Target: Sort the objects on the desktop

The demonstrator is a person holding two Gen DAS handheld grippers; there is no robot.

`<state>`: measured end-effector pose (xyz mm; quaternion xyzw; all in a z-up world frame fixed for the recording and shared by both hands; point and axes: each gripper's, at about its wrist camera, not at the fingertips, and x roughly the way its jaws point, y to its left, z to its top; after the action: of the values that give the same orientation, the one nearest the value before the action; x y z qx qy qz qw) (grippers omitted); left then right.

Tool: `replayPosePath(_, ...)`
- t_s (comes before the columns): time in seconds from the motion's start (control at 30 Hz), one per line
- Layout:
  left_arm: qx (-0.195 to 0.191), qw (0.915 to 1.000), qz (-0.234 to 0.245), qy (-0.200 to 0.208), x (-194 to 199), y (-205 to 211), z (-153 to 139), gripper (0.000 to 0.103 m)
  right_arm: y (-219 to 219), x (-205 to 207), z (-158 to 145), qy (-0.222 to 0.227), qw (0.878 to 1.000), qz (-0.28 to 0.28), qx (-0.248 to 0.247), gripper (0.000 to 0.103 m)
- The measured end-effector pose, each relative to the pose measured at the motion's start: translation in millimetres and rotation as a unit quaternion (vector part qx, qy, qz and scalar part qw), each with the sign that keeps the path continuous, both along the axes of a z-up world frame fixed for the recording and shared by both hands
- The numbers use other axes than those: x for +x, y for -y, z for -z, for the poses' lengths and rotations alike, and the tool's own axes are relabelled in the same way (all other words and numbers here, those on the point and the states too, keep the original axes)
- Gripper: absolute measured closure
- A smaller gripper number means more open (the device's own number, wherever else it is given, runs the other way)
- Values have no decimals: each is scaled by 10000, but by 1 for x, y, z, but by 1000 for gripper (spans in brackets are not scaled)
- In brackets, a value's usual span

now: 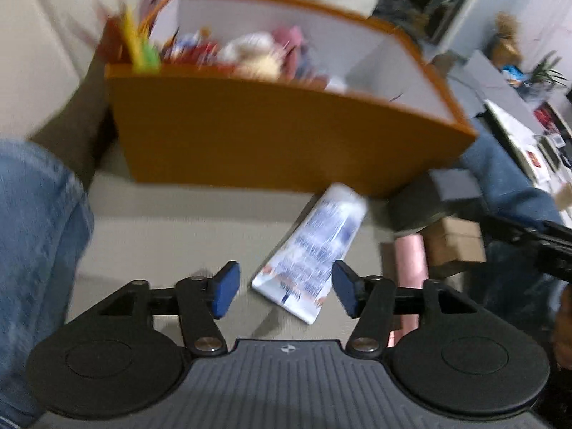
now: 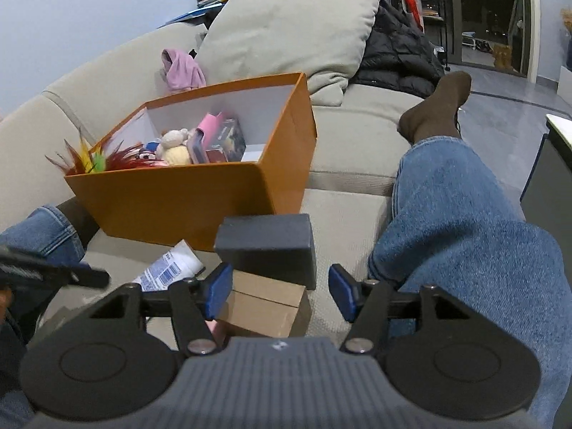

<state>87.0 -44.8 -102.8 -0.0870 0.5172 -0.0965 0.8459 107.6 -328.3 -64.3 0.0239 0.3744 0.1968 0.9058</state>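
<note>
Left gripper (image 1: 286, 289): jaws spread wide, blue rubber pads (image 1: 225, 291), black plastic linkage, ribbed grey body; nothing held. The crimped flat end of a white tube (image 1: 314, 246) with blue print lies between the pads, apparently touching neither; motion blur prevents certainty. The tube lies flat on the sofa (image 1: 171, 228), its cap end touching the base of the orange box (image 1: 271, 136).

Right gripper (image 2: 277, 295): same construction, jaws apart, empty. Just ahead sits a matte dark grey block (image 2: 268, 246) stacked on a brown cardboard carton (image 2: 266, 307); the left pad (image 2: 216, 295) stands close beside the stack.

Orange box: rigid card, white inside, open top, resting on the seat. Contents: red and yellow feathers (image 2: 89, 159), a cream plush toy (image 2: 175, 148), a pink case (image 2: 207, 136), small printed boxes.

Sofa: beige woven fabric, with a matching cushion (image 2: 289, 35) and a black padded jacket (image 2: 397, 57). Denim-clad legs (image 2: 464, 243) flank the objects. Beyond, a grey polished floor (image 2: 500, 85).
</note>
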Motion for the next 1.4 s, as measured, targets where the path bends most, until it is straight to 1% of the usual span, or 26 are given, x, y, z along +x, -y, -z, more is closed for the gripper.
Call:
replayPosePath(0.07,-147,9997,-155,-94,-1,-4,8,26,-1,1,2,55,9999,-30,-118,39)
replayPosePath(0.13,-247,9989,-341,-205,2,-7,17,23,-2,0,5,36,9999,-63,-127,39)
replayPosePath(0.23,-193,9974,-565,-411,5,-11,34,23,-4,-5,6,41,9999,-132,-8,41)
replayPosePath(0.3,-239,9972,-605,-368,4,-13,38,23,-10,-8,3,182,9996,-213,-14,53)
replayPosePath(0.37,-195,9973,-621,-353,4,-13,39,23,-16,-9,3,242,9990,-360,-48,54)
replayPosePath(0.43,-101,9973,-685,-228,2,-12,40,32,-19,-7,5,244,9992,-288,-109,54)
replayPosePath(0.47,-37,9975,-686,-139,0,-10,40,40,-19,-5,6,204,9995,-239,-88,54)
replayPosePath(0.5,-67,9979,-648,-13,-3,-10,39,56,-17,-3,7,137,9997,-196,-33,54)
replayPosePath(0.53,-180,9979,-623,42,-4,-11,38,63,-15,-2,8,83,9998,-165,6,54)
replayPosePath(0.57,-267,9975,-650,42,-5,-12,39,68,-14,-1,9,44,9999,-129,23,54)
replayPosePath(0.6,-303,9973,-669,65,-6,-14,39,73,-13,-1,9,33,9999,-97,12,54)
replayPosePath(0.63,-310,9972,-668,119,-7,-14,40,75,-12,-2,9,40,10000,-79,-2,54)
replayPosePath(0.7,-378,9967,-698,157,-8,-17,39,85,-12,-3,7,75,9999,-92,23,54)
replayPosePath(0.73,-438,9963,-729,156,-9,-20,39,86,-12,-5,5,118,9998,-112,60,54)
replayPosePath(0.8,-536,9954,-761,209,-12,-24,35,93,-15,-9,1,224,9994,-236,140,55)
replayPosePath(0.9,-698,9945,-657,422,-17,-25,22,97,-25,-14,-2,289,9982,-515,142,58)
replayPosePath(0.93,-760,9942,-586,486,-18,-24,18,97,-29,-14,-1,248,9977,-616,134,60)
replayPosePath(1.0,-856,9933,-444,642,-20,-15,10,97,-39,-15,3,98,9965,-826,94,66)
replayPosePath(1.07,-948,9923,-256,757,-20,-6,2,97,-51,-18,10,-49,9941,-1082,26,68)
replayPosePath(1.13,-872,9925,-38,850,-21,4,-4,97,-60,-22,16,-94,9922,-1238,-83,68)
replayPosePath(1.2,-640,9934,177,937,-25,15,-2,97,-64,-23,18,-88,9920,-1243,-188,68)
replayPosePath(1.27,-364,9940,437,932,-18,34,0,97,-63,-22,20,-125,9924,-1205,-215,69)
replayPosePath(1.33,-110,9923,721,1005,-23,43,2,97,-60,-21,22,-193,9927,-1178,-139,70)
replayPosePath(1.4,236,9880,965,1182,-28,53,2,97,-58,-21,21,-193,9928,-1172,-142,70)
